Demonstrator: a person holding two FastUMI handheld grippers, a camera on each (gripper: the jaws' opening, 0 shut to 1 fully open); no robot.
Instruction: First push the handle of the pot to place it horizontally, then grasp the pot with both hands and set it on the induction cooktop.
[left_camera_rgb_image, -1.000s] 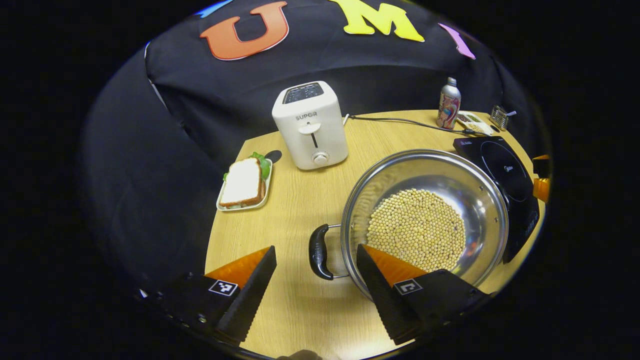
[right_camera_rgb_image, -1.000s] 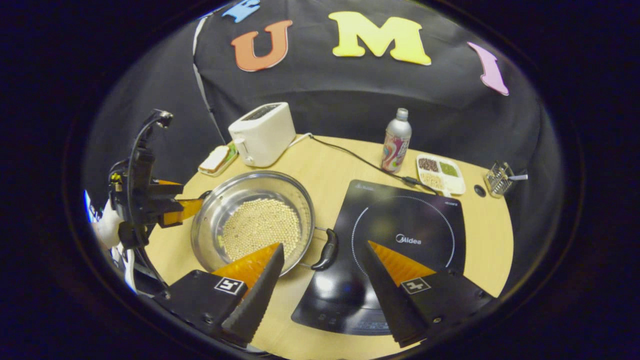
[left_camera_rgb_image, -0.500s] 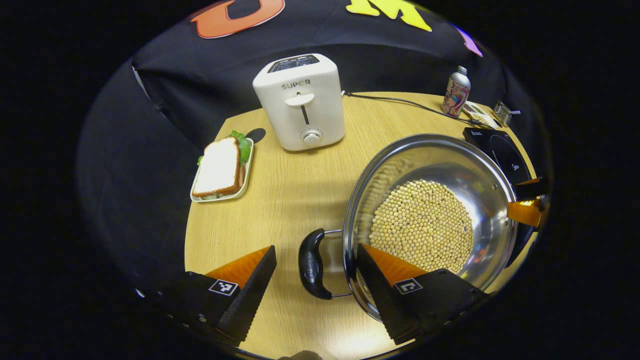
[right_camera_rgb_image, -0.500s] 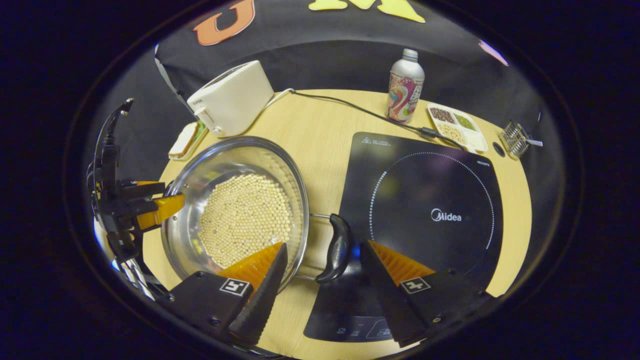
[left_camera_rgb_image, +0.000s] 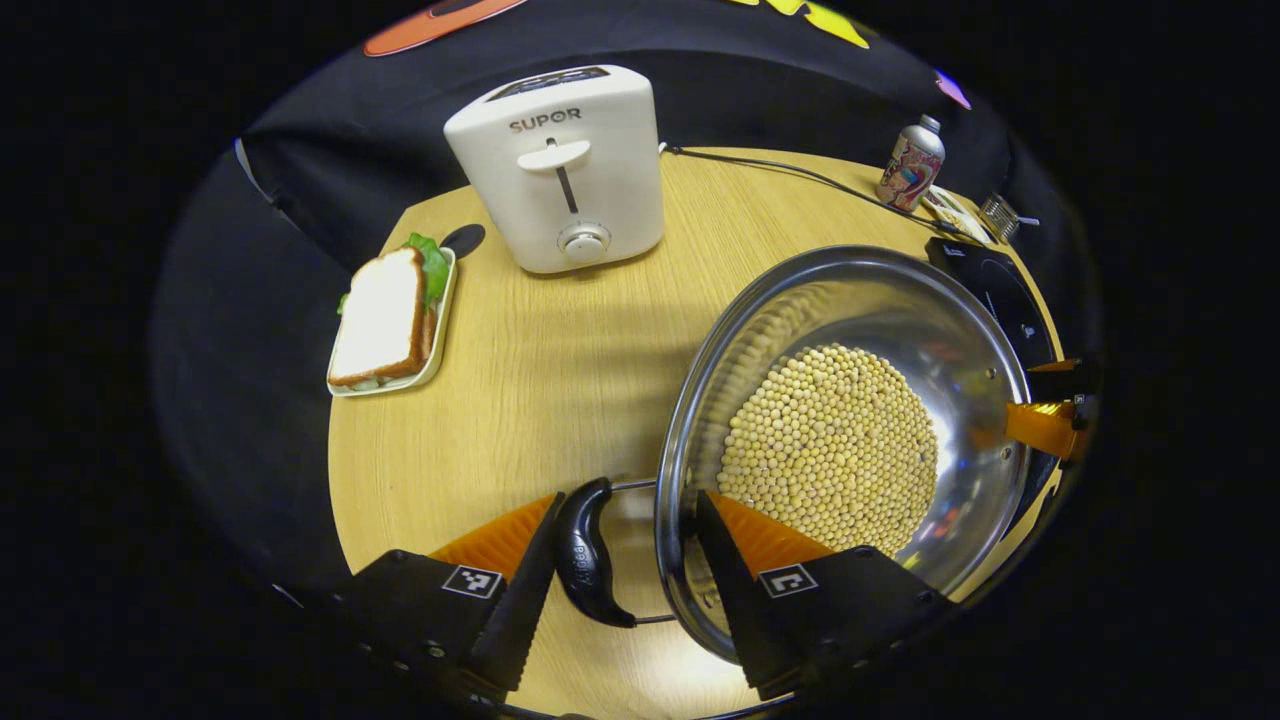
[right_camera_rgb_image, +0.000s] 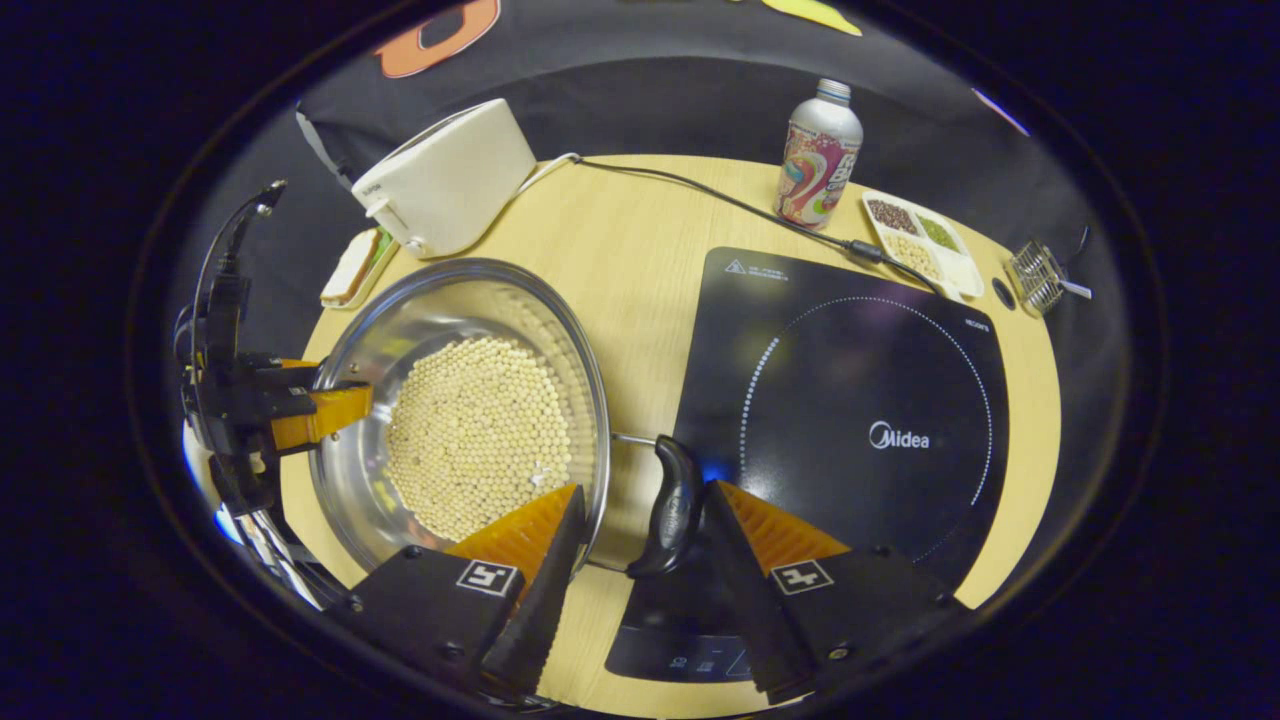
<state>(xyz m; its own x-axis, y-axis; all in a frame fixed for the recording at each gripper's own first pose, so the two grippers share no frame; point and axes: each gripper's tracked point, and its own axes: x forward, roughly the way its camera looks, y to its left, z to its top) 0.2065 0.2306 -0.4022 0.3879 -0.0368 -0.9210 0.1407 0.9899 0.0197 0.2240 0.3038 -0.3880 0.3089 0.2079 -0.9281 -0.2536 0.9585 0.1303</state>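
While between jaws, pot handles (left_camera_rgb_image: 588, 556).

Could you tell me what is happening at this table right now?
A person is working two handheld grippers around a steel pot of beans. The left gripper straddles one black handle, and the right gripper straddles the other handle. The pot sits on the table, beside the induction cooktop.

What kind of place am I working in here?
Likely a mock kitchen in a recording booth: a round wooden table against a black cloth wall, holding a toaster, an induction cooktop and a pot of beans.
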